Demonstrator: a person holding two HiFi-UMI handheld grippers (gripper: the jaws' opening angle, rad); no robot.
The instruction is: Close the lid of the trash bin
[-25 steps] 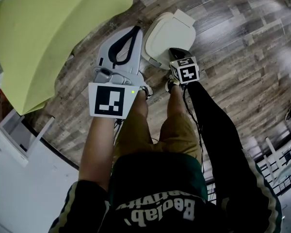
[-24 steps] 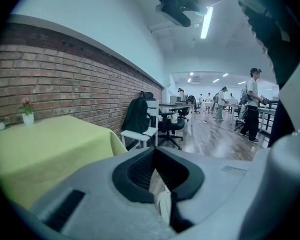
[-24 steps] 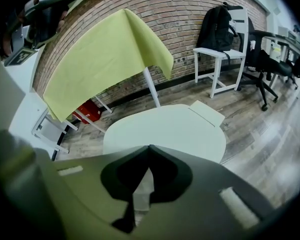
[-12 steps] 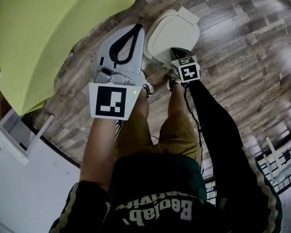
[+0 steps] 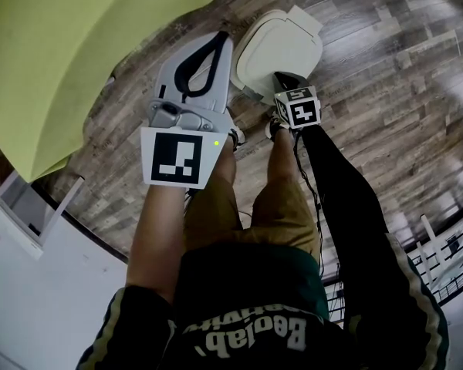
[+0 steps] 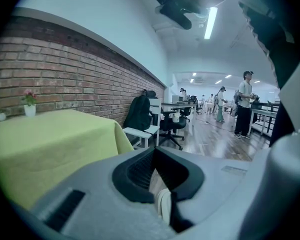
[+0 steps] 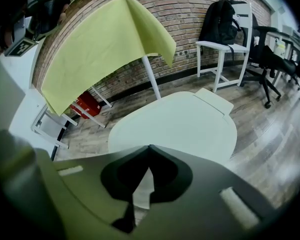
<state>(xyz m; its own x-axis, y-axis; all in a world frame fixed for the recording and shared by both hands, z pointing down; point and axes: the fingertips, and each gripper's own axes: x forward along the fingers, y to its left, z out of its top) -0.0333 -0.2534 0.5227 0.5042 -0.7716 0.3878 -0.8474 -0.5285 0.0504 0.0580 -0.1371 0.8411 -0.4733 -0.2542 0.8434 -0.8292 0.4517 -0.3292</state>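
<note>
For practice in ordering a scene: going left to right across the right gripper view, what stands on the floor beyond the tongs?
yellow-green draped table → trash bin → white chair carrying a black backpack → black office chair

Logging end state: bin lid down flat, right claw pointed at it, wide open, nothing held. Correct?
Not quite. The right claw is shut, not wide open: the right gripper view shows its two tips meeting. The rest stands: the bin lid lies down flat, and the claw points at it and holds nothing.
</note>
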